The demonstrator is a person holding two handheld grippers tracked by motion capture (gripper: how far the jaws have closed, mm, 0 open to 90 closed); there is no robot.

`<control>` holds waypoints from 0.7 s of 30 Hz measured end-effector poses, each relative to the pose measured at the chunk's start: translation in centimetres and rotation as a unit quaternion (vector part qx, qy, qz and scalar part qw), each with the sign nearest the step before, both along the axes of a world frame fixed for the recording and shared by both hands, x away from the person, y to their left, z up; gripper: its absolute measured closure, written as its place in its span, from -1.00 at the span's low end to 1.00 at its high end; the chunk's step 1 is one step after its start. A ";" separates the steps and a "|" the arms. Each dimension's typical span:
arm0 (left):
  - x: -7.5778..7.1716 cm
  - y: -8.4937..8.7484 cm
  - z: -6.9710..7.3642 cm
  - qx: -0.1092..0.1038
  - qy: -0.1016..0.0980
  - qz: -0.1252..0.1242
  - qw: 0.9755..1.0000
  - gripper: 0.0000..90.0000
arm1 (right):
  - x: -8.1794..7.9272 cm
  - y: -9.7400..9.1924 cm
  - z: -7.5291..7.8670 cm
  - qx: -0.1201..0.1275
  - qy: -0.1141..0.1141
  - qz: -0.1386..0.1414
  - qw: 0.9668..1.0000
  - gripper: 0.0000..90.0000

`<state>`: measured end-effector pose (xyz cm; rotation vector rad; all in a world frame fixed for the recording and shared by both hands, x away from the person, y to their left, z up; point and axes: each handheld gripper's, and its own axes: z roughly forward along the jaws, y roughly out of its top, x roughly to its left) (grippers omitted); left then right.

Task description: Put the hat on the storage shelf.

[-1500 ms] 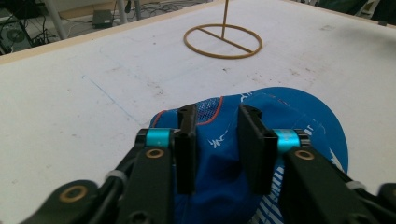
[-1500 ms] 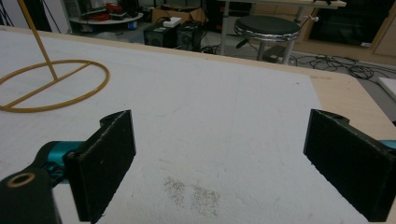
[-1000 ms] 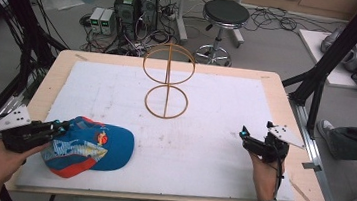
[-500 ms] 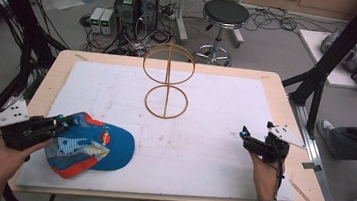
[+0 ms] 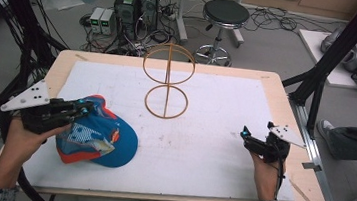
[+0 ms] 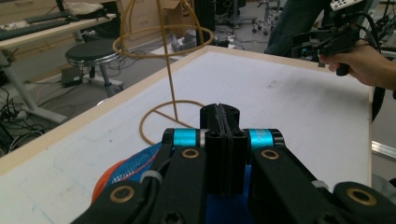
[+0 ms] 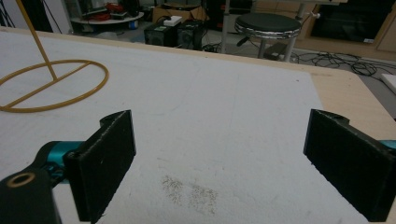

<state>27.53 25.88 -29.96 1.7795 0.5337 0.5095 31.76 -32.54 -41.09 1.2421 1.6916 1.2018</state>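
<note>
Down at the near left of the white mat: a baseball cap, blue with an orange brim edge and a mesh panel, tipped up on the side nearest the left gripper. Jaws there squeezed flat together, no gap at all in the left gripper view, right at the cap's rim. Looks like fabric nipped between them, though the pinch itself hidden under the black jaw tips. Blue and orange cloth bunched just below the gripper's body. Held off the mat on that side, brim end resting toward the middle of the table.

Across on the near right: right gripper, low over the mat, well apart from the cap. Jaws spread wide in its own view, nothing but bare mat and a grey smudge between them. Gripping nothing.

Farther back, mid-table: yellow wire stand, ring at the base, ring on top, upright pole between. Seen past the shut jaws and off at the left edge from the right gripper. Beyond the table, a round black stool.
</note>
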 end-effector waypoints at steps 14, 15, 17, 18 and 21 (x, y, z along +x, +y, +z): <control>1.5 -2.2 5.8 0.013 -0.057 -0.030 0.998 0.98 | 0.1 0.0 -0.1 0.004 0.003 0.000 1.000 -0.82; 1.6 -2.2 6.0 0.018 -0.060 -0.033 0.998 0.97 | 0.1 0.0 -0.1 0.003 0.002 0.001 1.000 -0.82; 1.9 -2.5 6.9 0.013 -0.063 -0.040 0.997 0.97 | 0.1 0.0 -0.1 0.002 0.002 0.000 1.000 -0.82; 2.0 -2.7 7.3 0.013 -0.066 -0.042 0.997 0.98 | 0.1 -0.1 -0.1 0.003 0.003 0.000 1.000 -0.82; 2.3 -3.3 8.2 0.012 -0.071 -0.048 0.996 0.98 | 0.1 -0.1 -0.1 0.004 0.002 -0.002 1.000 -0.82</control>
